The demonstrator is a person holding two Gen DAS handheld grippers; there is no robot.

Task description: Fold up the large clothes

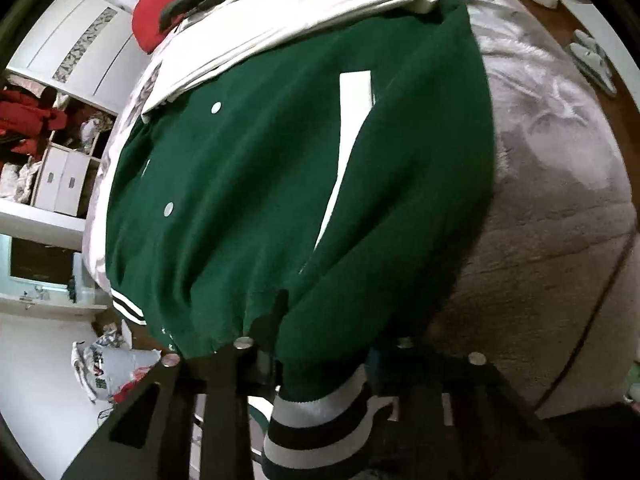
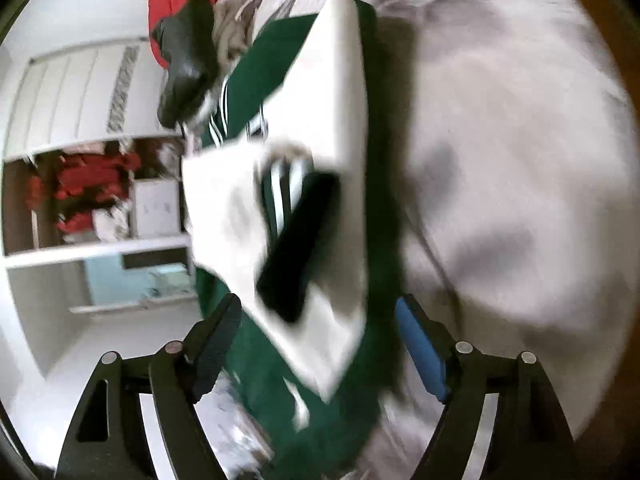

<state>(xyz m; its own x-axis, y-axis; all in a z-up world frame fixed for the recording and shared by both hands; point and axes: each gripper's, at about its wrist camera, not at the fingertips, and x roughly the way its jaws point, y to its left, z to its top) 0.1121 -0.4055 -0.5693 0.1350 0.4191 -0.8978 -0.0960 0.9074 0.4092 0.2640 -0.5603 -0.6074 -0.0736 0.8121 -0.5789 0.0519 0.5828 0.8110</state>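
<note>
Felt-like green varsity jacket (image 1: 288, 184) sprawls across my fuzzy grey bed (image 1: 560, 200); left tool (image 1: 280, 344) pinches its ribbed striped hem, right tool (image 2: 320, 344) spread wide over a cream sleeve (image 2: 320, 128).

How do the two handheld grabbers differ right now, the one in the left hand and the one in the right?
The left gripper is closed on the green jacket near its striped hem; the right gripper stands wide open, gripping nothing. The left view is sharp and looks down the jacket's front; the right view is blurred, over the jacket's white sleeve. Both hover over the same jacket on the grey blanket.
</note>
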